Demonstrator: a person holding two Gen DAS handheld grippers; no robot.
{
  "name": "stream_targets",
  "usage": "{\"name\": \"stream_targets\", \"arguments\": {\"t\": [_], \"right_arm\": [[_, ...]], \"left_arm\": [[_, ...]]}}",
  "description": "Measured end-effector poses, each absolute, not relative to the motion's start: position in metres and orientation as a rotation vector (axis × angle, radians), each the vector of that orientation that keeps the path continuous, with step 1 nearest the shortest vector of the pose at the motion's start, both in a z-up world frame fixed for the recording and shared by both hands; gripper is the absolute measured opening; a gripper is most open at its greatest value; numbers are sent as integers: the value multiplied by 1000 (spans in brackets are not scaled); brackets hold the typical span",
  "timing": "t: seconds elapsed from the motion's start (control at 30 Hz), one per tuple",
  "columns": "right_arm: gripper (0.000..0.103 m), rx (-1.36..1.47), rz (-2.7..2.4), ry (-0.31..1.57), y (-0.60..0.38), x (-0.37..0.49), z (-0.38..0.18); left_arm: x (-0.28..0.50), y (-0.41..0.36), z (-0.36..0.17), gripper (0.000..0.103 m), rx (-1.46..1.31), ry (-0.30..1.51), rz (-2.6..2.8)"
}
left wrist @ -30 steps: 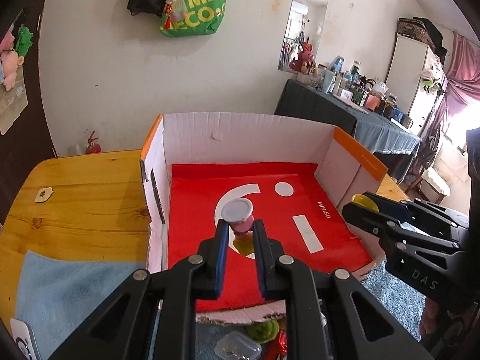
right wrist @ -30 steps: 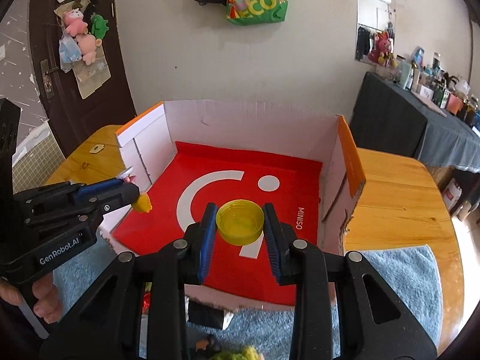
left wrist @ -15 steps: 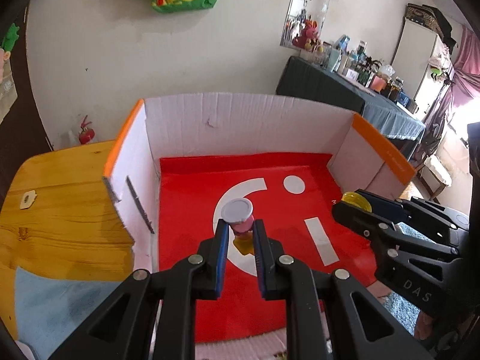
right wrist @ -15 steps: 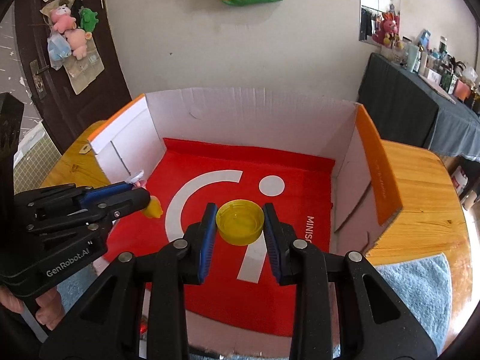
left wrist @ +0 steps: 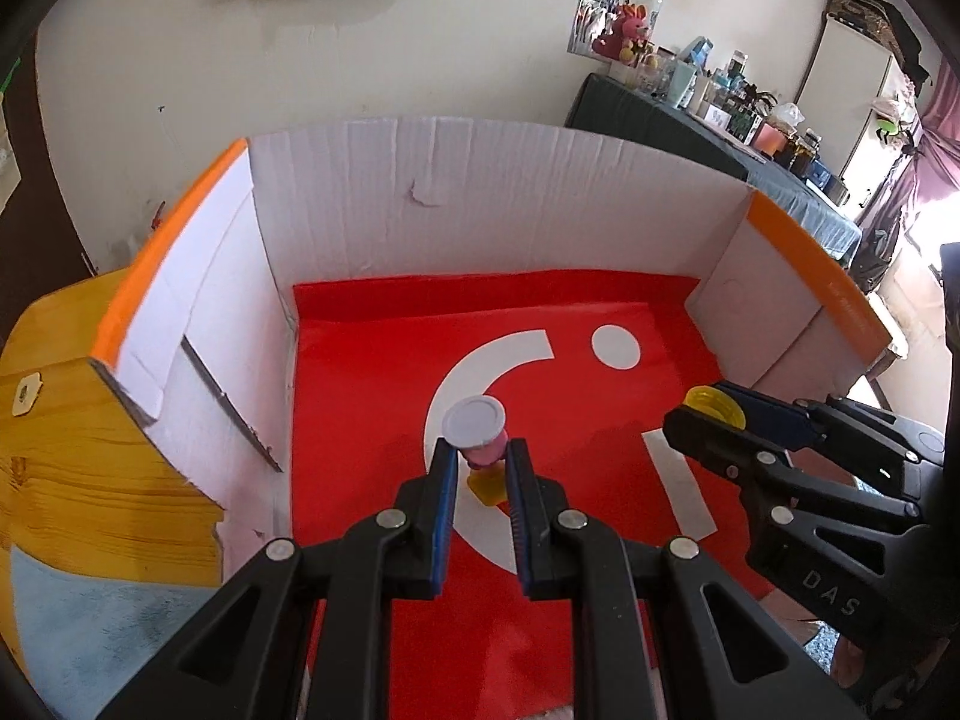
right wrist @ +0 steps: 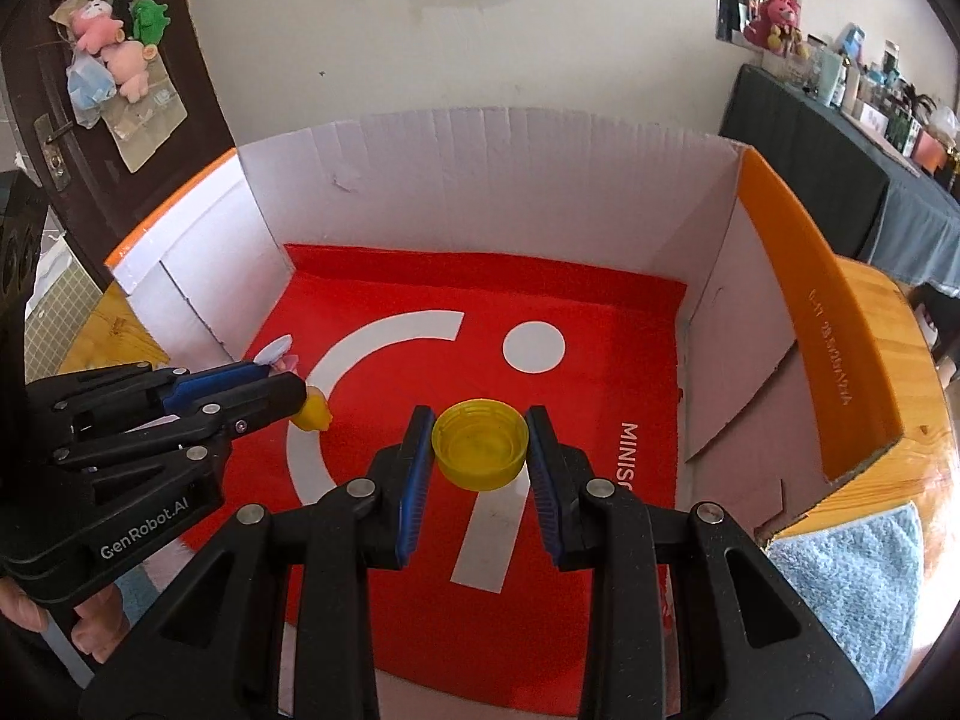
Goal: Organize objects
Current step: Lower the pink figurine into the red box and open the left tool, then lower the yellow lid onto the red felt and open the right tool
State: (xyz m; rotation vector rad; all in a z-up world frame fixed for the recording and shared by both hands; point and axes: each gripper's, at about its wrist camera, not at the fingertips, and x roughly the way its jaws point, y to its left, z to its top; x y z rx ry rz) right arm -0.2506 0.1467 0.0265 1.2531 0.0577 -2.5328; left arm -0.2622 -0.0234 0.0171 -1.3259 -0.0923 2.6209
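My left gripper (left wrist: 478, 457) is shut on a small pink and yellow toy with a round grey top (left wrist: 475, 423), held above the red floor (left wrist: 372, 384) of an open cardboard box. It also shows in the right wrist view (right wrist: 282, 375), where the toy's yellow part (right wrist: 313, 414) sticks out below the fingers. My right gripper (right wrist: 480, 429) is shut on a yellow bottle cap (right wrist: 480, 441), open side up, above the box floor. In the left wrist view the right gripper (left wrist: 705, 414) holds the cap (left wrist: 714, 411) at the right.
The box has white inner walls (left wrist: 480, 192) and orange flaps on the left (left wrist: 162, 264) and right (right wrist: 804, 324). It stands on a wooden table (left wrist: 66, 462) with a blue towel (right wrist: 852, 588) in front. A dark cluttered side table (right wrist: 840, 156) stands at the far right.
Both grippers have moved forward and down into the box with their objects. The near box edge and the items on the towel have dropped out of view.
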Motion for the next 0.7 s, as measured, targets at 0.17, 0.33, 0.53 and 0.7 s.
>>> {"name": "stream_targets", "arguments": {"t": [0.17,0.33,0.53,0.7], "right_arm": [[29,1285,-2517,67,146,-251,20],[29,1317,-2501,71,147,-250,15],[29,1375,-2481,56,151,-252,7],[29,1383,-2485,89,150,-251,5]], "left_arm": [[-261,-25,14,17,-1345,-94,2617],[-259,-25,6,17,-1380,-97,2596],[-259,-26,2,17,-1393,-116,2588],[-257,-29,3,17,-1385,-122,2594]]}}
